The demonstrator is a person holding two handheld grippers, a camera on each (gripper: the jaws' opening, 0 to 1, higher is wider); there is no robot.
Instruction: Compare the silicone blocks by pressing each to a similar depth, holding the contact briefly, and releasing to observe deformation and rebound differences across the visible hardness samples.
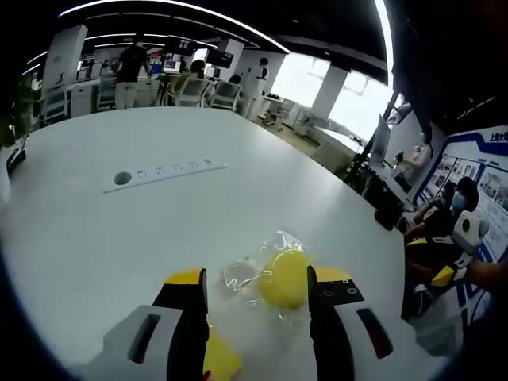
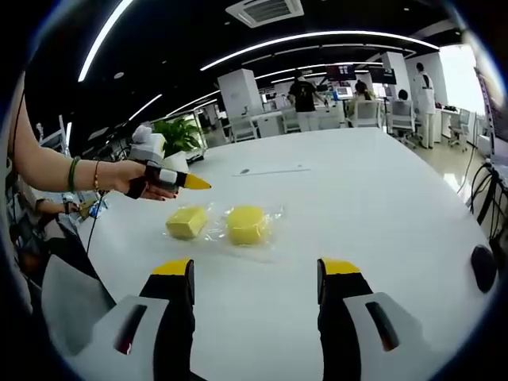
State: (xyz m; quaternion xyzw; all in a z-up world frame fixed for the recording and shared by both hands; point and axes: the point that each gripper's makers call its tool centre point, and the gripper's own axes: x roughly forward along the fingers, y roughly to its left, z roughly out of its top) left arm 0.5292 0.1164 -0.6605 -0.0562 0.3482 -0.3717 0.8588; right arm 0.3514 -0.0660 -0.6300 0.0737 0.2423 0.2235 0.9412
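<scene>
Two yellow blocks in clear wrap

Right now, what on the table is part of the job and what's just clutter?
Job:
- square yellow block, in clear wrap
- round yellow block, in clear wrap
- left gripper
- right gripper, jaws open

Lying about:
- power strip
- black puck
</scene>
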